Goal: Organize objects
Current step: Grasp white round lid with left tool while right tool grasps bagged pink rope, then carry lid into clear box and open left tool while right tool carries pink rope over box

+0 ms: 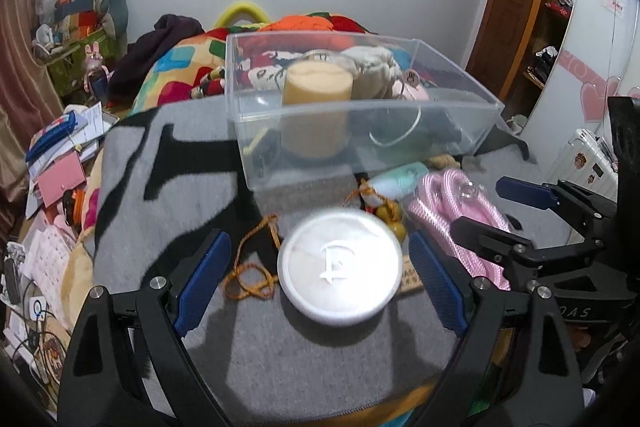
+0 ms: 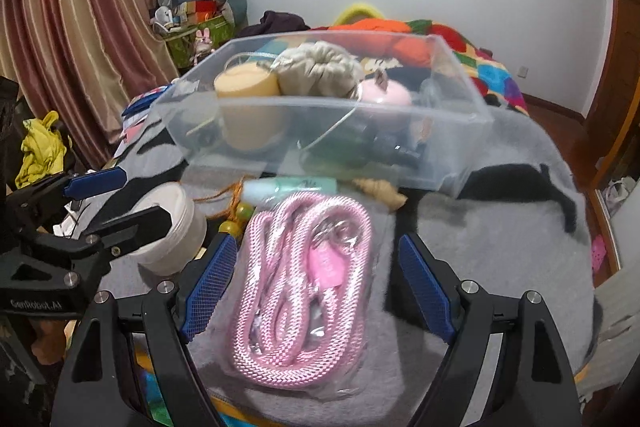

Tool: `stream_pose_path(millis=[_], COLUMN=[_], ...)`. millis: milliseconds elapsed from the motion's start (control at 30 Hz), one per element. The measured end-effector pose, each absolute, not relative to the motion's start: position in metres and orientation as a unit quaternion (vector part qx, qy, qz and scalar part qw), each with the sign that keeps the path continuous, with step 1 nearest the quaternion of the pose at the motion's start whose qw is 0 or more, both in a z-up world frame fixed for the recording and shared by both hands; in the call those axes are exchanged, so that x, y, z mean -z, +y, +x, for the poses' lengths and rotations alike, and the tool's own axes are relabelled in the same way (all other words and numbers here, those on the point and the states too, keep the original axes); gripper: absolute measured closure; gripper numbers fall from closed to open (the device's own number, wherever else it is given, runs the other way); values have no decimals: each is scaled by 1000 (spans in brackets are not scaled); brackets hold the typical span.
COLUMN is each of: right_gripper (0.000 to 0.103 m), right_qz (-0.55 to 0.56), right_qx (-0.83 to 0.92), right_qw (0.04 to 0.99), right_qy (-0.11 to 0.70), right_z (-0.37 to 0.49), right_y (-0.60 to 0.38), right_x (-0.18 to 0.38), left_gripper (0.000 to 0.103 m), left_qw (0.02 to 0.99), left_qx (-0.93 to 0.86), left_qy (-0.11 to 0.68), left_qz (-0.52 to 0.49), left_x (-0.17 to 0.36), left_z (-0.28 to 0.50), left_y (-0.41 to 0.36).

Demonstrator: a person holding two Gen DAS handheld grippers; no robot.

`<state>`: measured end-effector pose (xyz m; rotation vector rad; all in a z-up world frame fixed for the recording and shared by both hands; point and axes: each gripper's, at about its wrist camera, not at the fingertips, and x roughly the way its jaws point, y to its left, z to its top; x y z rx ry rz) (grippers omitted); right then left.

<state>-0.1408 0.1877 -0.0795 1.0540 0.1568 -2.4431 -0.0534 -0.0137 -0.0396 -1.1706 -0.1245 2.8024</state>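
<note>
Bed (image 1: 168, 163): a grey blanket covers it and carries everything; it is soft, so press down lightly and expect things to sink or tip.
Bin (image 1: 460, 115): clear, at 12 o'clock from both tools, already holding a tan cylinder (image 1: 316, 107), a beige bundle (image 2: 316, 73) and a pink item (image 2: 386, 93). The free room looks to be at its near left corner; aim there.
Rope (image 2: 296, 291): pink, coiled in a clear bag, lying flat between the right tool's fingers, just short of the bin's front wall. Close across the coil's middle, not on loose film, or the bag may slip.
Jar (image 1: 340, 267): white, round, lid up, on the blanket between the left tool's fingers, at 6 o'clock from the bin. Judged the step in hand: grip it low on the wall, keep it level, lift over the bin's rim.
Cord (image 1: 252, 267): orange, with beads, lying beside the jar at 9 to 12 o'clock; make sure a finger does not snag it.
Left tool (image 1: 320, 283): spread wide, straddling the jar, neither pad touching it.
Right tool (image 2: 316, 291): spread wide around the rope, gripping nothing.
</note>
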Motion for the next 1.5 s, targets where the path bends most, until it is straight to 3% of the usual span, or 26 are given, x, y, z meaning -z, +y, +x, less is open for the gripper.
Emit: stream_pose_path(millis=[467, 567, 600, 767, 1100, 1500], right_gripper=[23, 34, 39, 45, 57, 58], right_qz=[408, 402, 400, 396, 396, 372], right_qx=[879, 879, 879, 880, 879, 891], right_qw=[242, 249, 252, 257, 266, 261], right_qy=[56, 57, 59, 58, 31, 8], right_z=[-141, -138, -137, -136, -135, -130], right_y=[185, 184, 183, 185, 196, 210], right_x=[105, 105, 105, 103, 96, 76], left_gripper=[12, 12, 14, 38, 38, 38], left_qw=[63, 60, 60, 69, 59, 48], left_qx=[-906, -908, -909, -911, -910, -924], left_qy=[-68, -70, -70, -63, -77, -82], left_qz=[-412, -409, -407, -403, -402, -371], left_x=[63, 63, 63, 62, 58, 35], left_z=[-58, -59, -59, -58, -54, -43], left_y=[-14, -13, -12, -6, -11, -17])
